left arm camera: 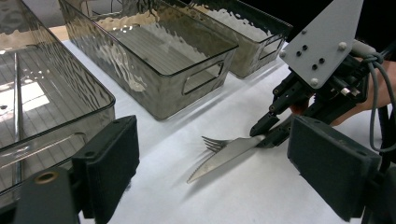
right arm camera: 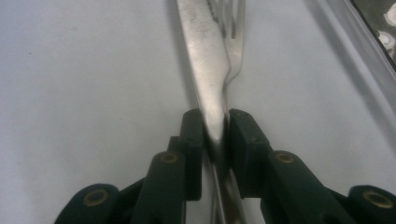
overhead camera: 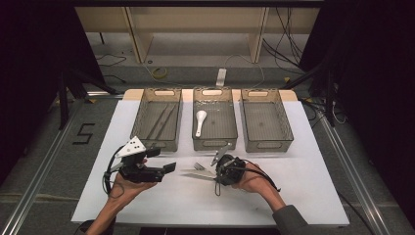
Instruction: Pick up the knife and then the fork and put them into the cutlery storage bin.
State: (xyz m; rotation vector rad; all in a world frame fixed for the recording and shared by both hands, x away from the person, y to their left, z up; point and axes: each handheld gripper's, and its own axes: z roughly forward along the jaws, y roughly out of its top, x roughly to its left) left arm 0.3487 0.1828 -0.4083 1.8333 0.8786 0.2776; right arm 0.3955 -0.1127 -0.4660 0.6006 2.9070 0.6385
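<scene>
A silver knife point(overhead camera: 195, 175) lies on the white table with a fork point(overhead camera: 198, 166) just beside it. My right gripper point(overhead camera: 214, 172) is shut on the knife point(right arm camera: 205, 70) near where blade meets handle. The fork point(right arm camera: 236, 42) runs close along the knife's right side, and I cannot tell whether it is pinched too. My left gripper point(overhead camera: 170, 168) is held open a little left of the knife tip, with nothing between its jaws. The left gripper view shows the knife point(left arm camera: 224, 156), the fork point(left arm camera: 212, 142) and the right gripper point(left arm camera: 268, 130) on them.
Three clear grey bins stand in a row behind the cutlery: the left bin point(overhead camera: 138, 115) holds long dark sticks, the middle bin point(overhead camera: 214, 143) holds a white spoon point(overhead camera: 200, 120), and the right bin point(overhead camera: 266, 147) holds nothing. Bare white table lies in front.
</scene>
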